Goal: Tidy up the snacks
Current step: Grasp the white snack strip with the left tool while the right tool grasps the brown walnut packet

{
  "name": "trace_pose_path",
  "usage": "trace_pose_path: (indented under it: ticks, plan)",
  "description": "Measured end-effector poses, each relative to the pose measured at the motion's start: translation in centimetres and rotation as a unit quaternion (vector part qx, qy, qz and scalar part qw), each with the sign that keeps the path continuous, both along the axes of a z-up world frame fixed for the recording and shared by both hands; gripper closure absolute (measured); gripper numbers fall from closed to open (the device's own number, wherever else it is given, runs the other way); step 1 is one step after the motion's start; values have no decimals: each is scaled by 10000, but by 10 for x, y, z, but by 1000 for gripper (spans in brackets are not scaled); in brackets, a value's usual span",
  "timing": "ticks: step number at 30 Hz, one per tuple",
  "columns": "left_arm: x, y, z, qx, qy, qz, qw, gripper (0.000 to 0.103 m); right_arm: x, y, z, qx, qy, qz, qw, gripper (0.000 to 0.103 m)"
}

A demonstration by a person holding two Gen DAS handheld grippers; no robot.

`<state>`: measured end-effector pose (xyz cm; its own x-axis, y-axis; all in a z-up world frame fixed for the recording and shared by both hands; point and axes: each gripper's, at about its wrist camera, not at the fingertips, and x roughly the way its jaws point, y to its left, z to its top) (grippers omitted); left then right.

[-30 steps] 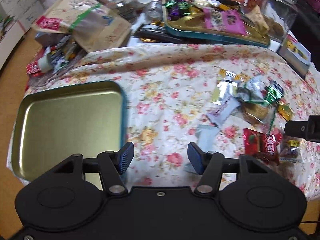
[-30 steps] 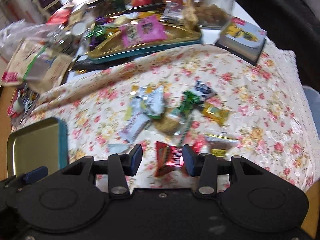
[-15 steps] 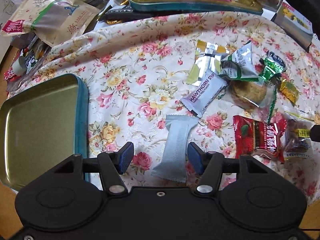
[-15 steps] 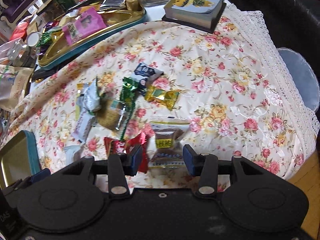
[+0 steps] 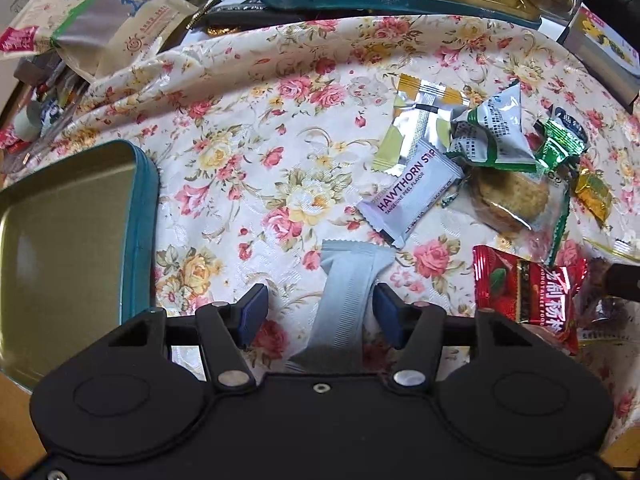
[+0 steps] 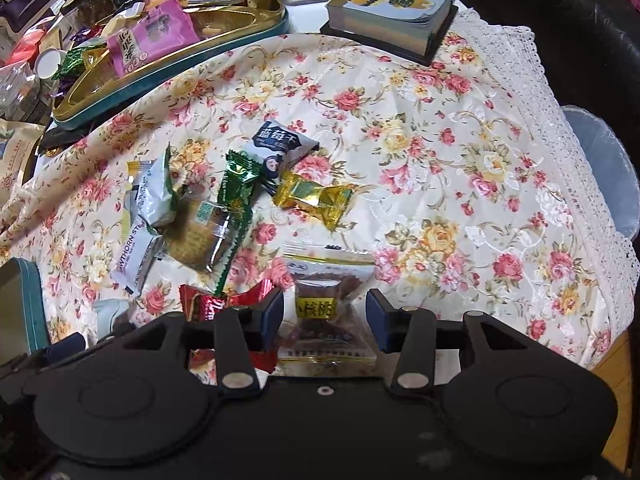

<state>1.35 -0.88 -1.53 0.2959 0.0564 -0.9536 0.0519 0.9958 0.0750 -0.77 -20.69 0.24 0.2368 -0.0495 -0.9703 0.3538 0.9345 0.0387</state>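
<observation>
Both the left gripper (image 5: 320, 312) and the right gripper (image 6: 324, 314) have matte black bodies with two round raised discs, silver pivot screws, and blue-padded fingers (image 5: 252, 312).

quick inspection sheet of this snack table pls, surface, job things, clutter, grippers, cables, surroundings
surface: floral cloth, wrinkled at the far left, lace edge on the right.
job's things: loose snacks in a cluster; pale blue packet and clear walnut pack nearest; red packet, hawthorn strip, gold candy; bare tin tray at left.
clutter: far tray full of snacks, card box, paper bags, jars.
grippers: left gripper open, fingers either side of the pale blue packet; right gripper open, fingers either side of the walnut pack.
cables: nothing seen.
surroundings: dark sofa and a pale bin past the right edge.
</observation>
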Motion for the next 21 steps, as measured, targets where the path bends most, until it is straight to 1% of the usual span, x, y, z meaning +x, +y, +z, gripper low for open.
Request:
trace_pose_path:
  ticks: [4, 7, 9, 12, 14, 17, 19, 20, 21]
  plan:
    - [3, 10, -2, -255, 97, 135, 9995, 41, 1, 6, -9, -156, 116, 82, 9998, 56]
    - [3, 11, -3, -308, 67, 92, 9995, 41, 1, 8, -18, -273, 248, 134, 9992, 56]
    - [2, 8, -3, -248, 23, 30, 9997, 41, -1, 5, -24, -117, 361, 45, 9993, 58]
    - [-1, 4, -2, -225, -12, -36, 9997, 41, -4, -4, -31, 173, 478, -234, 9984, 58]
    - [0, 6, -2, -265, 21, 91, 9996, 40, -6, -8, -32, 299, 456, -336, 9979, 58]
    - [0, 12, -3, -440, 102, 299, 9985, 41, -10, -12, -32, 311, 329, -416, 9981, 57]
    - [0, 12, -3, -459, 99, 252, 9986, 45, -11, -11, -32, 298, 332, -366, 9983, 57]
    - [-1, 12, -2, -470, 71, 215, 9986, 52, -11, -10, -32, 267, 350, -342, 9984, 57]
    - [-2, 12, -1, -466, 49, 184, 9987, 62, -11, -8, -32, 250, 386, -345, 9983, 57]
